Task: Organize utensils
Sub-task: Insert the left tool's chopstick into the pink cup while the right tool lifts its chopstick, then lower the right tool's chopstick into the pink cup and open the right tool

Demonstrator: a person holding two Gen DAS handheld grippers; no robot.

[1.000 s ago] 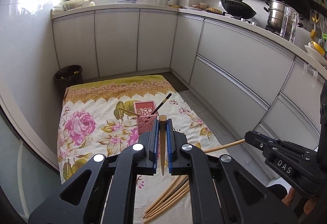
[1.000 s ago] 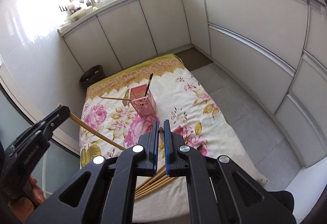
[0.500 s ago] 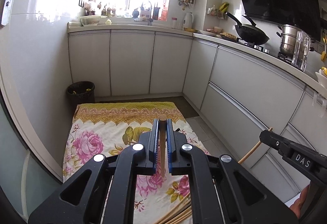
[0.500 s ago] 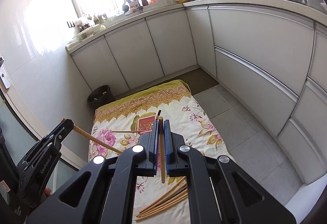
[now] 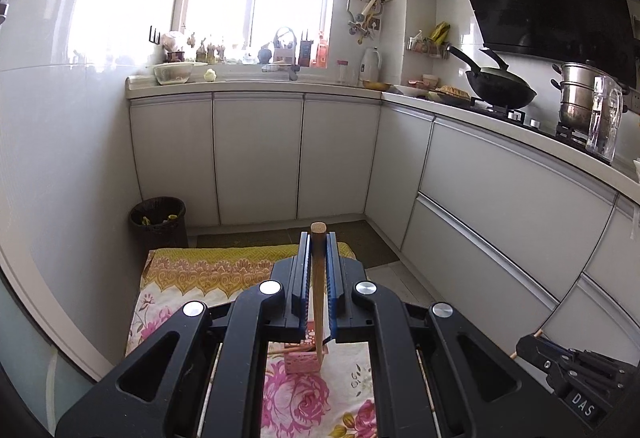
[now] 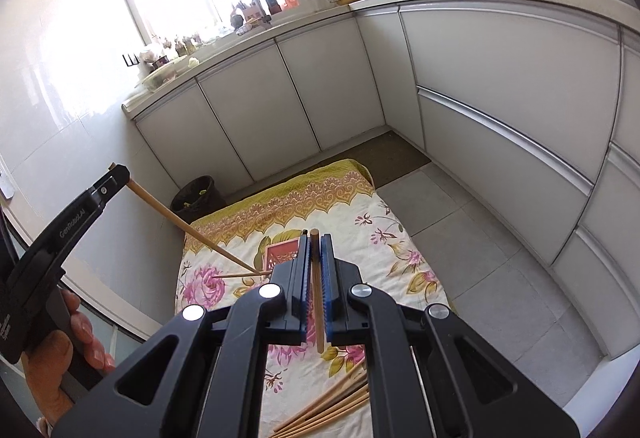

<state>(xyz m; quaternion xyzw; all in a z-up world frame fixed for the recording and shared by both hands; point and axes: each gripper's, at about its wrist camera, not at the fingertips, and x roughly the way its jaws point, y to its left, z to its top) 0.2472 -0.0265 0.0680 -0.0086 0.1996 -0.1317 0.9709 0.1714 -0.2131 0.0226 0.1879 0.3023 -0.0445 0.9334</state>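
Observation:
My left gripper (image 5: 318,238) is shut on a wooden chopstick (image 5: 318,290); its lower tip hangs just over the pink perforated holder (image 5: 302,360) on the floral cloth (image 5: 296,402). In the right wrist view that same chopstick (image 6: 188,228) slants down from the left gripper (image 6: 116,172) to the pink holder (image 6: 282,254). My right gripper (image 6: 315,238) is shut on a second wooden chopstick (image 6: 317,302), held above the cloth (image 6: 380,238) behind the holder. Several loose chopsticks (image 6: 328,408) lie on the cloth near its front edge.
A black waste bin (image 5: 158,218) stands at the cloth's far left corner. White cabinets (image 5: 256,158) run along the back and right. A wok (image 5: 500,88) and steel pot (image 5: 576,98) sit on the counter. Grey floor tiles (image 6: 460,222) lie right of the cloth.
Both grippers have tilted up while each keeps its chopstick. The left chopstick's tip has come down to the pink holder.

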